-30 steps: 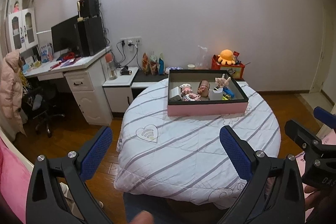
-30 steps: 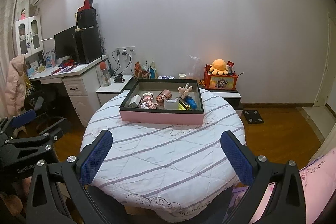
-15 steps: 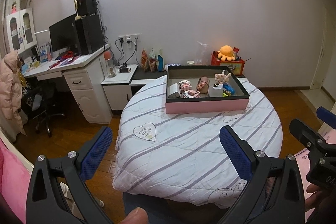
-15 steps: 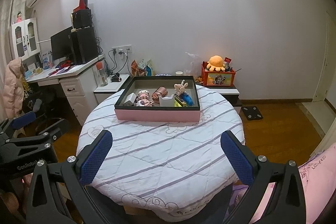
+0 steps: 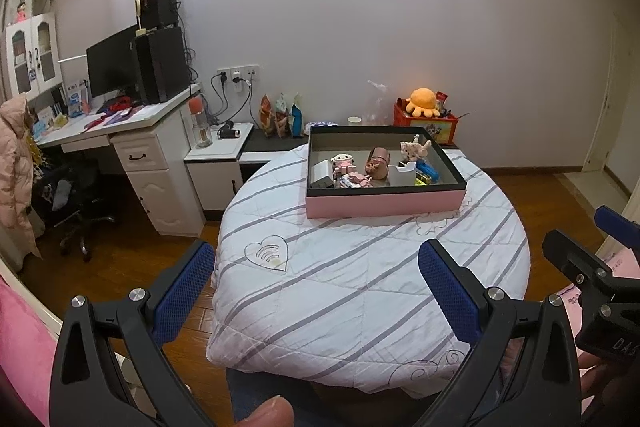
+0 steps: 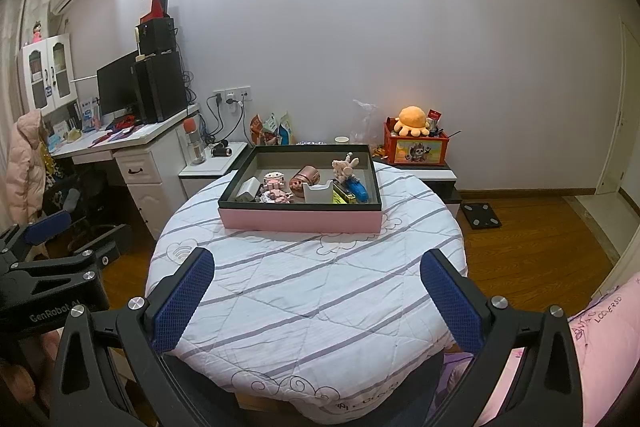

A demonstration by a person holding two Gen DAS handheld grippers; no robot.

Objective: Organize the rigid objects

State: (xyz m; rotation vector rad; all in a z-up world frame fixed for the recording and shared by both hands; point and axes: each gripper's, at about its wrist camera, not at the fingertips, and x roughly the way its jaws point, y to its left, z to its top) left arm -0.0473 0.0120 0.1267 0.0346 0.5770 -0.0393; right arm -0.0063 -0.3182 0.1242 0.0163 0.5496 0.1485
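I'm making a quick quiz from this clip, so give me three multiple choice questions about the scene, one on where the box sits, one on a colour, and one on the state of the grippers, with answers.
1. Where does the tray box sit?
A. On the far half of the round table
B. On the white desk
C. On the floor

2. What colour is the box's outer side wall?
A. Green
B. Pink
C. Yellow

3. How do the left gripper and right gripper stand?
A. Both shut on a toy
B. One open, one shut
C. Both open and empty

Answers:
1. A, the box rests on the striped cloth, toward the wall side.
2. B, the wall facing both cameras is pink under a black rim.
3. C, in each wrist view the blue pads stand wide apart with only tablecloth between them.
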